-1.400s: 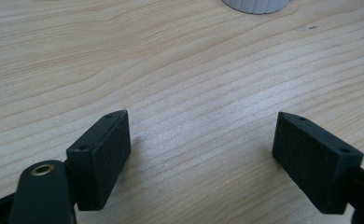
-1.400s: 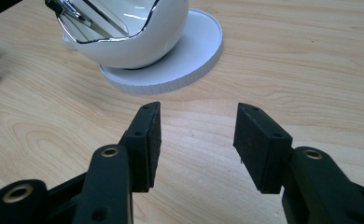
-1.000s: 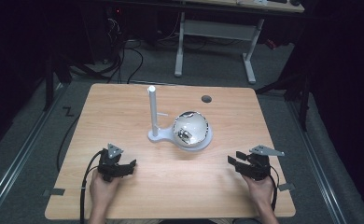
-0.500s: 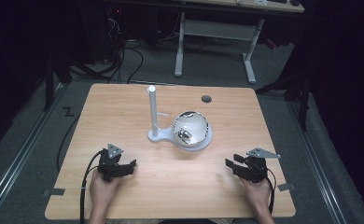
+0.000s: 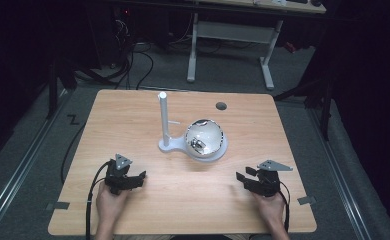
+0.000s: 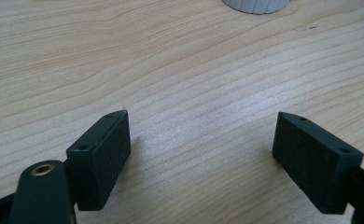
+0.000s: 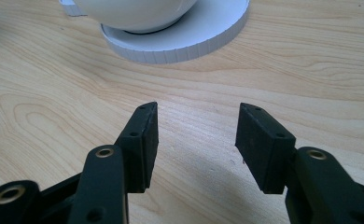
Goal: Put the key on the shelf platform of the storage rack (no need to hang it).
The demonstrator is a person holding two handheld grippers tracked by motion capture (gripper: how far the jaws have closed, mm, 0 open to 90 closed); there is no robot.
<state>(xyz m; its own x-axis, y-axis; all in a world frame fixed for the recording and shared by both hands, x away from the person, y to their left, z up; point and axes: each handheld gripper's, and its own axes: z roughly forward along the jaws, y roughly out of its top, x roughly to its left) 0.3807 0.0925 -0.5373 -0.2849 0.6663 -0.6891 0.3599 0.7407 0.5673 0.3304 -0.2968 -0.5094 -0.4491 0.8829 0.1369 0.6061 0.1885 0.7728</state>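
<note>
I see a shiny mirrored ball (image 5: pixel 204 137) sitting on a round white base (image 5: pixel 222 150) near the middle of the wooden table (image 5: pixel 133 115). The base joins a smaller white foot just to its left, from which a white upright post (image 5: pixel 163 117) rises with a short side peg. In my right gripper view the ball (image 7: pixel 133 11) and the ribbed rim of its base (image 7: pixel 203 37) lie straight ahead of the jaws, apart from them. My right gripper (image 5: pixel 243 179) rests low over the near right part of the table, jaws partly open and holding nothing, bare wood between them. My left gripper (image 5: pixel 139 177) sits at the near left, well apart from the stand, jaws spread wide and empty (image 6: pixel 201 140); a sliver of the white base (image 6: pixel 255 4) shows at the top edge of its view. A small dark round hole (image 5: pixel 221 106) marks the table's far side. Beyond the table stands a white desk frame (image 5: pixel 230 45) on grey floor.
</note>
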